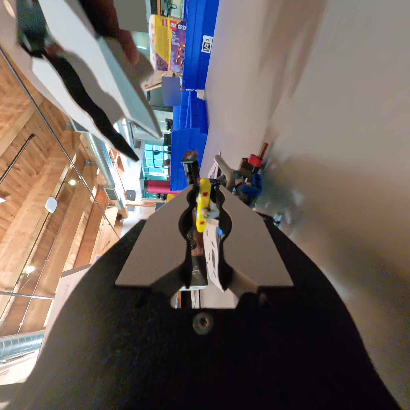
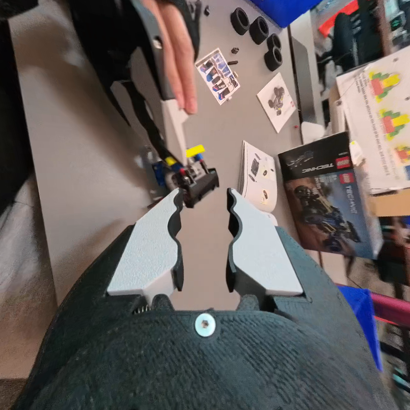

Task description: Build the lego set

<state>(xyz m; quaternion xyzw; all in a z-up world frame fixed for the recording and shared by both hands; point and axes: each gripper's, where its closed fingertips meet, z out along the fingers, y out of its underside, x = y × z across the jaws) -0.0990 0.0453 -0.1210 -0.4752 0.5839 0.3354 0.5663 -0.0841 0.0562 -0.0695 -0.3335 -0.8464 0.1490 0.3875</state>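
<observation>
My left gripper (image 1: pixel 205 199) was closed on a small brick-built model (image 2: pixel 188 175), pads pinching the yellow beam (image 1: pixel 203 207) with red pins at its top end; the beam stood upright between the fingers, black and grey parts of the same assembly just behind it. In the right wrist view the model hung above the grey table (image 2: pixel 210 133), blue and black pieces low on its left, a black flat panel (image 2: pixel 203 186) sticking out toward my right gripper (image 2: pixel 204 199). That one was open, fingers well apart with bare table showing between them; its left fingertip (image 2: pixel 176 197) was just beside the black panel, contact unclear because of blur. A hand (image 2: pixel 177 57) was wrapped on the left tool's body above the model. Near the right fingertip lay an open instruction booklet (image 2: pixel 259 177), and beside it the set's box (image 2: pixel 321 195). Farther back on the table: a sticker sheet (image 2: pixel 218 75), a loose leaflet (image 2: pixel 277 102), four black tyres (image 2: pixel 258 31). Blue bins (image 1: pixel 193 66) stood along the table's far edge in the left view.
</observation>
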